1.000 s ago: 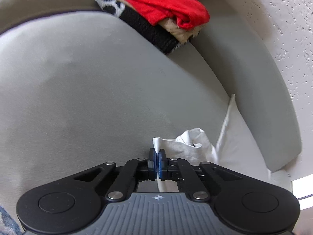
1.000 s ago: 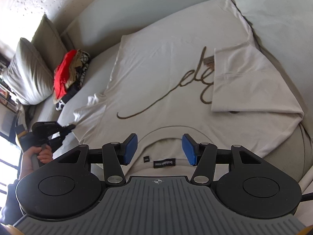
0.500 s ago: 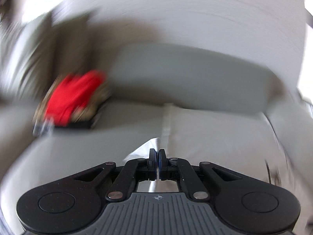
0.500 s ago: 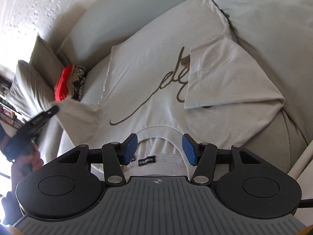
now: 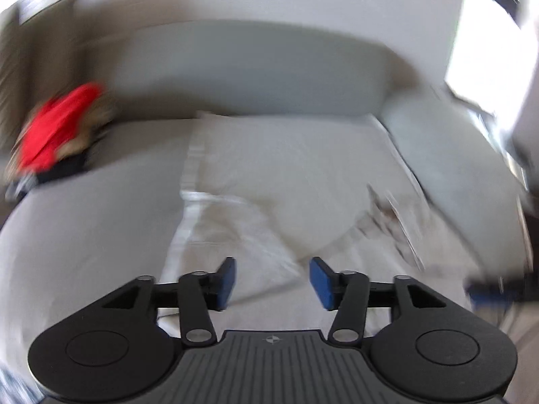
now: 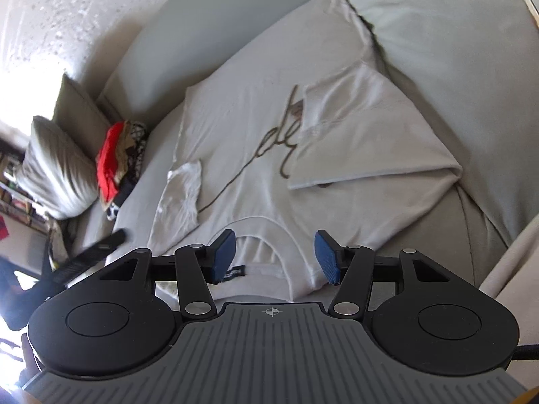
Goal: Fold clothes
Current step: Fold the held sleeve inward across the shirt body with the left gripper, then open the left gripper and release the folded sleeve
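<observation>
A white T-shirt (image 6: 256, 128) with brown script lettering lies flat on a grey sofa, collar toward me. Its right sleeve (image 6: 363, 134) is folded in over the chest. Its left sleeve (image 6: 178, 198) lies folded in, crumpled, over the shirt's left side. My right gripper (image 6: 274, 252) is open and empty, hovering over the collar (image 6: 269, 232). My left gripper (image 5: 272, 281) is open and empty just above the shirt (image 5: 286, 168); that view is motion-blurred. The left gripper also shows as a dark blur at the lower left of the right wrist view (image 6: 87, 252).
A pile of clothes with a red garment on top (image 6: 111, 158) sits on the sofa seat to the left, also in the left wrist view (image 5: 57, 128). Cushions (image 6: 57, 168) lean at the far left. The sofa backrest (image 5: 256, 67) rises behind the shirt.
My left gripper carried the left sleeve inward over the shirt, then opened and let it go. The sleeve now lies folded on the shirt. The right gripper stayed open and shifted slightly.
</observation>
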